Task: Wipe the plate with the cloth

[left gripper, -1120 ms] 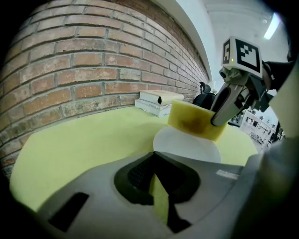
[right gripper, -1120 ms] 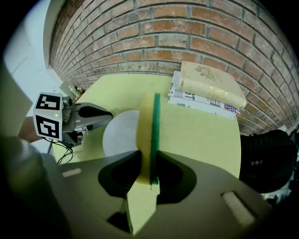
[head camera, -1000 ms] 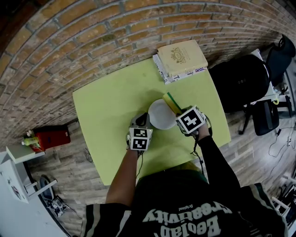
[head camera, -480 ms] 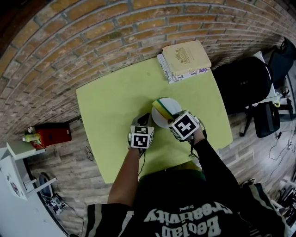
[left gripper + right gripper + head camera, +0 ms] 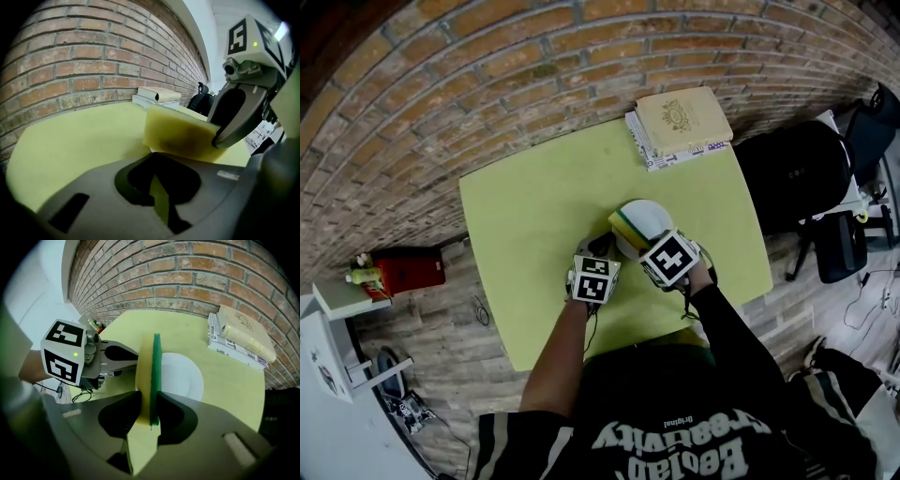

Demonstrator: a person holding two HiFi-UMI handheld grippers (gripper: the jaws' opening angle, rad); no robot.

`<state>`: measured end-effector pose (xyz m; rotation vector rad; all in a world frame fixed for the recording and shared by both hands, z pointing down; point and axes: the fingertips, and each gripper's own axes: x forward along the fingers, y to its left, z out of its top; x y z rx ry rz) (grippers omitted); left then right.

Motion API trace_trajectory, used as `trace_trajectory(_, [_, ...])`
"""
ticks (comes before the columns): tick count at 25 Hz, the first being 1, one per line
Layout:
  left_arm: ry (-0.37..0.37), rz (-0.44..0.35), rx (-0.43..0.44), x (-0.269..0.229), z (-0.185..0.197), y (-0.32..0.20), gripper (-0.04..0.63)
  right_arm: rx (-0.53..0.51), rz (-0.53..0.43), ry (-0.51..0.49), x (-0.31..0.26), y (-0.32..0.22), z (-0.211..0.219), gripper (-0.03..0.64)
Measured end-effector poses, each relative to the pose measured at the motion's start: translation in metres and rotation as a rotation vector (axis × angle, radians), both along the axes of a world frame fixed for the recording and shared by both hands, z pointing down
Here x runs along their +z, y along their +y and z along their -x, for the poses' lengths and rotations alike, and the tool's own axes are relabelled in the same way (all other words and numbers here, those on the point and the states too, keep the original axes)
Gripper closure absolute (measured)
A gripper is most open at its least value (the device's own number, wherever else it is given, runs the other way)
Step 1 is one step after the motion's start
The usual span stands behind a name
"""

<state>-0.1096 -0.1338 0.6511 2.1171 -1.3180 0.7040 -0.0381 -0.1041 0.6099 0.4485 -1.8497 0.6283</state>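
Pinching the yellow-green cloth (image 5: 145, 366) edge-on, the right gripper (image 5: 150, 401) presses it onto the white plate (image 5: 180, 376) at frame centre for scrubbing; the left gripper (image 5: 157, 183), jaws nearly together, seemingly braces the plate's left rim

In the head view, the near part of the plate (image 5: 647, 216) is covered by the cloth (image 5: 622, 225) and the right hand-held gripper (image 5: 645, 242). In the left gripper view, the plate is almost wholly hidden behind the cloth, and whether anything is held by the left hand-held gripper (image 5: 159, 190) cannot be told.
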Motion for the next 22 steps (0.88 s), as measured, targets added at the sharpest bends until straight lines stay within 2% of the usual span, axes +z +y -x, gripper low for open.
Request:
trace_trajectory(4, [-0.004,0.014,-0.006,-0.003,0.0,0.0,0.588,-0.002,0.0,0.006,0.001,0.0,-0.001,0.505])
trace_trajectory(9, [-0.016,-0.004,0.0,0.002,0.0,-0.002,0.588,0.005,-0.005,0.007,0.001,-0.002,-0.003,0.505])
trace_trajectory(14, [-0.047,0.039,0.014,0.007,-0.002,0.002,0.588,0.019,-0.007,0.015,0.001,-0.003,-0.008,0.505])
trace_trajectory(22, [-0.05,0.033,0.023,0.006,-0.002,0.002,0.588,0.035,-0.018,0.029,-0.001,-0.007,-0.021,0.505])
